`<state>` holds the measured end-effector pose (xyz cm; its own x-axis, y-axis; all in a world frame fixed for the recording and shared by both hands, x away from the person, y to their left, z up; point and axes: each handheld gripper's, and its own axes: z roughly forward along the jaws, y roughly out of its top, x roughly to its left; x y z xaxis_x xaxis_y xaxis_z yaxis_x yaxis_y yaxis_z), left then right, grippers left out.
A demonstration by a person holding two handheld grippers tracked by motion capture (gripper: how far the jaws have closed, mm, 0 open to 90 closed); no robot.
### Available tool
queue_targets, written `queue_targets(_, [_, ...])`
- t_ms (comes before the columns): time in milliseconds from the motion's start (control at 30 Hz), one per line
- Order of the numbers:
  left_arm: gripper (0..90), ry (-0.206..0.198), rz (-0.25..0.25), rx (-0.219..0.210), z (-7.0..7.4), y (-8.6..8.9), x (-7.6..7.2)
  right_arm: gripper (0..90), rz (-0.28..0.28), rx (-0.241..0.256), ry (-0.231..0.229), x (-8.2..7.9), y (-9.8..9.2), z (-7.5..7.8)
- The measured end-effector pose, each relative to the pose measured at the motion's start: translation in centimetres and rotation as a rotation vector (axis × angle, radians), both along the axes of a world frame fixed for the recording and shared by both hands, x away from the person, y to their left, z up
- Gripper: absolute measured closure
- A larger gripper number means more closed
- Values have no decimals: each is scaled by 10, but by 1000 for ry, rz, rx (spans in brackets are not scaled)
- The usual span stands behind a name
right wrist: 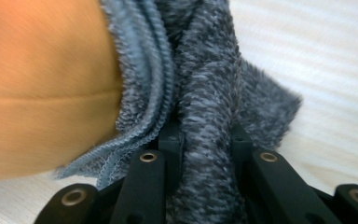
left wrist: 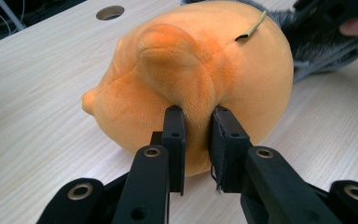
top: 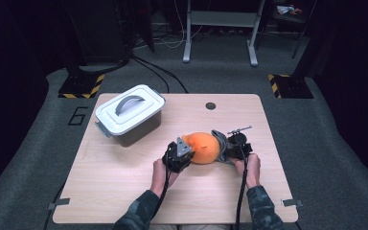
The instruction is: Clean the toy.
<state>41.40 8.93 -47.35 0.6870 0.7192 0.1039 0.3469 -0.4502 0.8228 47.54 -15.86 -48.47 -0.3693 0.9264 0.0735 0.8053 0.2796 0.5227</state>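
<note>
An orange plush toy [top: 202, 147] lies in the middle of the wooden table [top: 124, 191]. My left gripper [top: 182, 149] sits at its left side, shut on a fold of the orange plush [left wrist: 196, 126], with the fabric pinched between the black pads [left wrist: 175, 140]. A fuzzy grey-blue fabric piece [top: 222, 146] wraps the toy's right end. My right gripper [top: 233, 149] is shut on a bunched ridge of that grey fabric [right wrist: 205, 140]. In the right gripper view the orange plush [right wrist: 42, 93] lies to the left of the fabric.
A grey lidded storage box [top: 130, 114] with a handle stands at the table's back left. A round cable hole [top: 211, 106] sits near the back edge. Black cables trail from both grippers toward the front edge.
</note>
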Motion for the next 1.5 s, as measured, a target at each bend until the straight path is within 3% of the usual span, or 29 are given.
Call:
queue_targets(100, [770, 3, 1, 0, 0, 1, 0, 739, 3, 20, 18, 1, -2, -5])
queue_targets(200, [771, 2, 3, -4, 0, 1, 0, 748, -4, 20, 1, -2, -5, 1])
queue_targets(267, [771, 3, 4, -7, 0, 1, -1, 753, -12, 21, -23, -5, -8, 7])
queue_targets(333, [770, 1, 4, -1, 0, 0, 0, 756, -13, 7, -71, -12, -10, 19])
queue_targets(400, [770, -5, 5, 0, 0, -1, -1, 756, -15, 23, -119, -18, -12, 34])
queue_targets(433, [770, -5, 5, 0, 0, -1, -1, 756, -15, 23, -119, -18, -12, 34])
queue_targets(467, [770, -6, 5, 1, 1, -1, -1, 755, -7, 26, -149, -21, -13, 42])
queue_targets(500, [770, -8, 6, 0, 1, -1, -1, 755, 18, 49, -190, -29, -9, 60])
queue_targets(700, [770, -12, 2, -7, 1, -1, -1, 752, 104, 66, -258, -42, 14, 86])
queue_targets(800, [770, -12, -1, -4, 2, -2, -2, 751, 150, 69, -269, -47, 28, 94])
queue_targets(967, [773, -22, -10, -16, 4, -3, -3, 750, 199, 28, -268, -48, 50, 94])
queue_targets(1200, [774, -14, -14, -41, 4, -1, -2, 747, 242, 37, -253, -50, 65, 91])
queue_targets(1500, [775, -4, -24, -31, 4, -2, -2, 749, 251, -80, -256, -49, 71, 81])
